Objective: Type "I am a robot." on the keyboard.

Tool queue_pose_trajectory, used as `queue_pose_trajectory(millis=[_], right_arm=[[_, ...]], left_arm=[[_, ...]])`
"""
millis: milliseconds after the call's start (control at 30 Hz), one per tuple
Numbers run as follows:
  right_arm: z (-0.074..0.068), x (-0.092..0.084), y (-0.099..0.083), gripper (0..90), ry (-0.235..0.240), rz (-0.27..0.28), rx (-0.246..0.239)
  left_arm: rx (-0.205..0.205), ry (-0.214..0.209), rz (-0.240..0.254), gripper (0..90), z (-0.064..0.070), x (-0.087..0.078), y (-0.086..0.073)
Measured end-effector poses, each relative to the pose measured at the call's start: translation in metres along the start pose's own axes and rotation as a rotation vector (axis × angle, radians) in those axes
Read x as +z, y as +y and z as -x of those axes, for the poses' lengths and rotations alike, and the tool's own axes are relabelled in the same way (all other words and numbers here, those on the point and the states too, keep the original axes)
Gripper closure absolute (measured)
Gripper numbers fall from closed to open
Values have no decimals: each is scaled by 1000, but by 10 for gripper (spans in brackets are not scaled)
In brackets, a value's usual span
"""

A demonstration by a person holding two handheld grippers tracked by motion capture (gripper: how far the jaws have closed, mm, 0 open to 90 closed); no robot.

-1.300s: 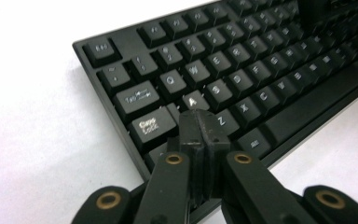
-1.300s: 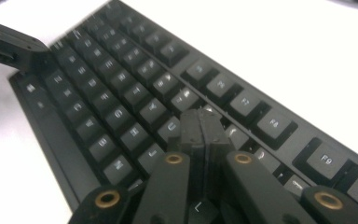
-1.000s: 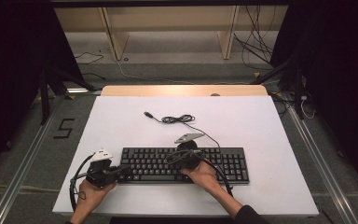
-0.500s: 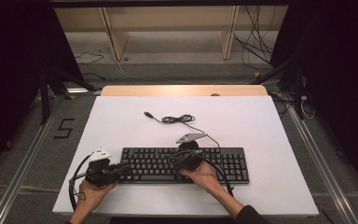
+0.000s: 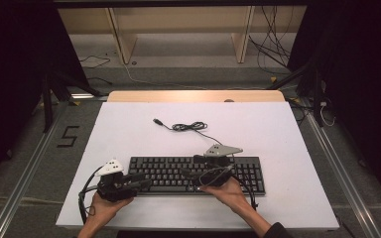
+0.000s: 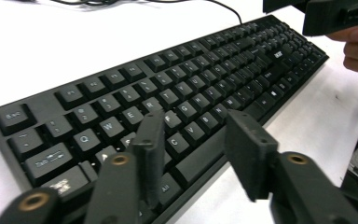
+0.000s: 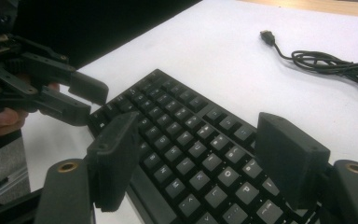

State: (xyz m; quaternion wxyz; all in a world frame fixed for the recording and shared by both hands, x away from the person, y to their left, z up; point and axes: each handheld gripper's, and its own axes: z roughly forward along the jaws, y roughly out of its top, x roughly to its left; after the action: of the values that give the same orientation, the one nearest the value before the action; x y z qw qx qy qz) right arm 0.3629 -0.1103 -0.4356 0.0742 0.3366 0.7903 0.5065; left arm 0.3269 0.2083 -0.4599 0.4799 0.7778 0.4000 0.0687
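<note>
A black keyboard point(image 5: 168, 171) lies flat near the front of the white table point(image 5: 278, 134). My left gripper point(image 5: 144, 182) is open at the keyboard's left end. In the left gripper view one jaw of this gripper point(image 6: 193, 133) hangs over the keys point(image 6: 177, 88) and the other is past the front edge. My right gripper point(image 5: 188, 173) points left over the keyboard's right half. Its jaws point(image 7: 200, 140) stand open above the keys point(image 7: 177, 107) with nothing between them. The left gripper point(image 7: 86, 100) faces it from the far end.
The keyboard's black cable point(image 5: 188, 127) lies coiled behind it on the table and ends in a loose USB plug point(image 5: 156, 121). The same plug point(image 7: 266, 35) appears in the right gripper view. A wooden strip point(image 5: 196, 96) runs along the table's far edge.
My right gripper has shifted slightly to the right over the keyboard. The left gripper has hardly moved, and both stay open.
</note>
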Motion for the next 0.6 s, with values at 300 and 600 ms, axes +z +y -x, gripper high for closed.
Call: queue_pose_trajectory(millis=[300,600], right_arm=[[-1,-12,-5,309,1,20,2],[-4,-20,-9,303,4,30,1]], left_arm=[[31,-23,-40,798,5,6,-1],[41,-16,-119,887,6,17,-5]])
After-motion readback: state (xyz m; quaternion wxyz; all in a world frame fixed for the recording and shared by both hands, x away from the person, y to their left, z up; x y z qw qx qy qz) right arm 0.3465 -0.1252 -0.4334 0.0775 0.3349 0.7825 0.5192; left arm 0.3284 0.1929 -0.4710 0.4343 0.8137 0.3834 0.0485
